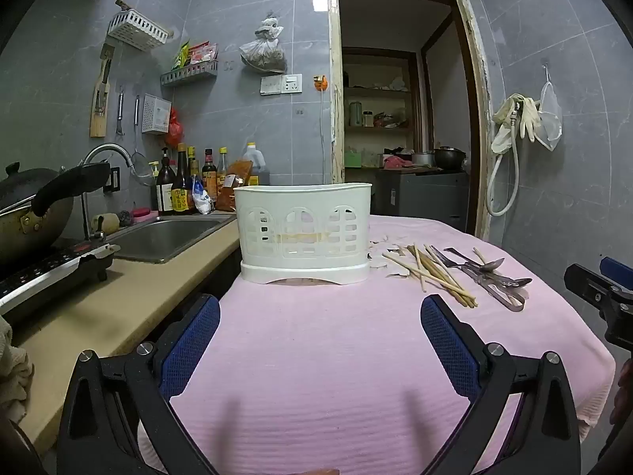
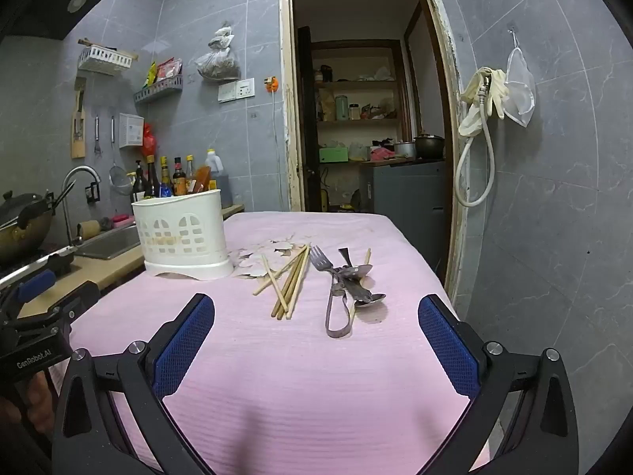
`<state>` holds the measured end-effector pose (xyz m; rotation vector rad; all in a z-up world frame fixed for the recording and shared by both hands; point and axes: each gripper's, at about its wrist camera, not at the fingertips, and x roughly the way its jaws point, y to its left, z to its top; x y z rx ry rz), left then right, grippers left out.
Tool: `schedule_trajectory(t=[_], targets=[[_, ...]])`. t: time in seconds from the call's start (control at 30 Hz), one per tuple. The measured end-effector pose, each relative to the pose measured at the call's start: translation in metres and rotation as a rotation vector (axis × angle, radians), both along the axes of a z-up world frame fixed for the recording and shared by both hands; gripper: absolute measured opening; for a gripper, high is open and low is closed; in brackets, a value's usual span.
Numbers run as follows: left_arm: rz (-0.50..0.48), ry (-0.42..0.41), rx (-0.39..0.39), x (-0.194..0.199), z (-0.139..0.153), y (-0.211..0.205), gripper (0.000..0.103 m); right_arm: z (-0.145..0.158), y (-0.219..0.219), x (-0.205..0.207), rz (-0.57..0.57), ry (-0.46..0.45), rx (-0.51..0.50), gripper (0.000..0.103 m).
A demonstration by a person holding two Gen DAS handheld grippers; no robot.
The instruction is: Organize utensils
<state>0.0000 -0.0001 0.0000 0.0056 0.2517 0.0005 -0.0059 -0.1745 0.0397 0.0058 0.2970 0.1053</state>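
Note:
A white plastic utensil holder (image 1: 304, 233) stands upright on the pink cloth, straight ahead of my left gripper (image 1: 319, 318), which is open and empty. The holder also shows at the left in the right wrist view (image 2: 182, 233). Several wooden chopsticks (image 2: 289, 281) lie loose on the cloth, with a metal fork (image 2: 321, 259), spoons (image 2: 366, 297) and tongs (image 2: 336, 312) beside them. My right gripper (image 2: 316, 318) is open and empty, short of this pile. In the left wrist view the chopsticks (image 1: 431, 271) and the metal utensils (image 1: 490, 273) lie right of the holder.
The pink-covered table (image 2: 308, 376) ends at the far edge by a doorway (image 2: 368, 118). A beige counter with a sink (image 1: 166, 237), a wok (image 1: 27, 213) and sauce bottles (image 1: 186, 186) runs along the left. Torn paper scraps (image 2: 273, 251) lie beside the holder.

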Motion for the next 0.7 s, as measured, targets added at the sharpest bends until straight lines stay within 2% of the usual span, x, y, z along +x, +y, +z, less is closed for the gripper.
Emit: schedule_trajectory(t=[0.7], targets=[[-0.006,0.008,0.002,0.0011,-0.0019,-0.0011,0.100,-0.0002,-0.0008,0.0003,0.001,0.000,0.001,0.103]])
